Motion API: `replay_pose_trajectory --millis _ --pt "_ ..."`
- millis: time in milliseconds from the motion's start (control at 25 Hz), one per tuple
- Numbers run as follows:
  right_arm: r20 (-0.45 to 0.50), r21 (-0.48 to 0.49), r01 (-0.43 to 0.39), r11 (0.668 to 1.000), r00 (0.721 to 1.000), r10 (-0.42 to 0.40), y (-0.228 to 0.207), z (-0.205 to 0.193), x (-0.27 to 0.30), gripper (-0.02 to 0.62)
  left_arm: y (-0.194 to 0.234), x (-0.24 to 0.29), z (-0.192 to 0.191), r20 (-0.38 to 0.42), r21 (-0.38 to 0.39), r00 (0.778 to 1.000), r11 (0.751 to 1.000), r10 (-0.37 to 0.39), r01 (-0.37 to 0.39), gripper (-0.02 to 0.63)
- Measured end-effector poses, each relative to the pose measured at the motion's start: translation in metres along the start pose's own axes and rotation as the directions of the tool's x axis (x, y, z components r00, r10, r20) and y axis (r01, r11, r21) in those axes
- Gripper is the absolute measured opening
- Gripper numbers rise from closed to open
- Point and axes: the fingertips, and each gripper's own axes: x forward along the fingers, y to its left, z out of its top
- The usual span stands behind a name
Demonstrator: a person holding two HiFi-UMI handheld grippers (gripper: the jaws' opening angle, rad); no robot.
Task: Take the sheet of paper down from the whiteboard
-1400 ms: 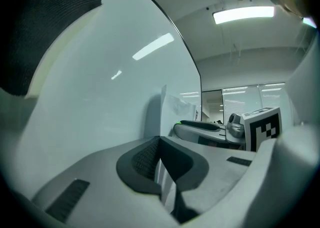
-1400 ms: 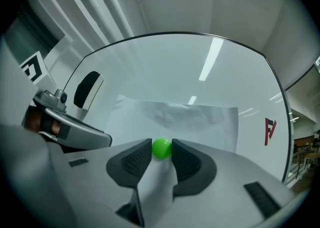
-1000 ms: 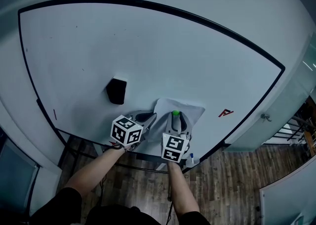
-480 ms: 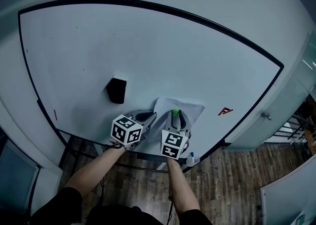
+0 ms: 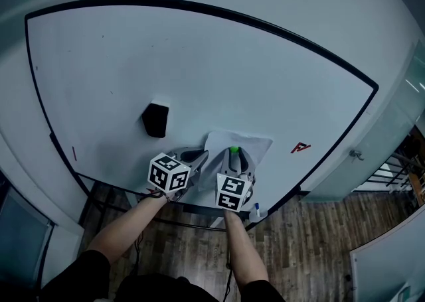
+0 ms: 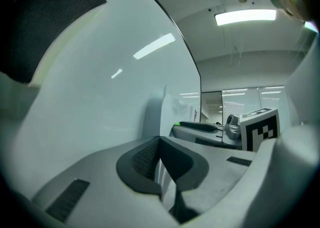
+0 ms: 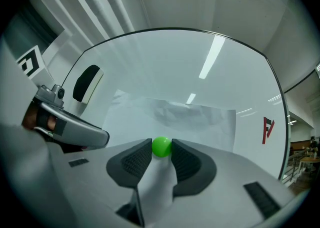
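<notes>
A white sheet of paper (image 5: 255, 145) hangs low on the whiteboard (image 5: 199, 68), held there by a round green magnet (image 5: 233, 150). My right gripper (image 5: 234, 155) is shut on the green magnet (image 7: 161, 146), with the creased sheet (image 7: 190, 117) behind and under its pads. To its left, my left gripper (image 5: 201, 156) is shut on the sheet's left edge. In the left gripper view a thin strip of paper (image 6: 162, 182) shows between the pads of the left gripper (image 6: 161, 164).
A black eraser (image 5: 155, 120) sticks to the board up and left of the sheet. A small red mark (image 5: 301, 147) lies to the sheet's right. A marker (image 5: 257, 212) stands on the board's bottom ledge. Wooden floor lies below.
Almost nothing: both grippers and the sheet have shifted very slightly up and left in the view, and both holds are the same.
</notes>
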Motion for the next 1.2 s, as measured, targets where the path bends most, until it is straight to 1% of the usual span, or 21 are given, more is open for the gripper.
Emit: replay_pose_trajectory --millis 160,560,920,1200 --pt "-0.004 -0.012 -0.005 1.0 1.0 0.005 0.0 0.0 0.0 0.133 0.001 0.0 0.0 -0.002 -0.002 1.0 1.0 0.008 -0.008 0.02" --pt "-0.013 0.001 -0.015 1.0 1.0 0.015 -0.002 0.0 -0.001 0.133 0.003 -0.001 0.002 0.003 0.001 1.0 1.0 0.031 -0.031 0.02" --pt "-0.025 0.01 -0.024 1.0 0.999 0.024 -0.004 -0.005 -0.002 0.133 0.012 -0.009 -0.002 -0.001 -0.018 0.998 0.998 0.065 -0.065 0.02" --pt "-0.024 0.017 -0.026 1.0 0.999 0.026 -0.006 -0.007 -0.002 0.133 0.013 -0.01 -0.003 -0.017 0.002 0.997 0.997 0.08 -0.08 0.02"
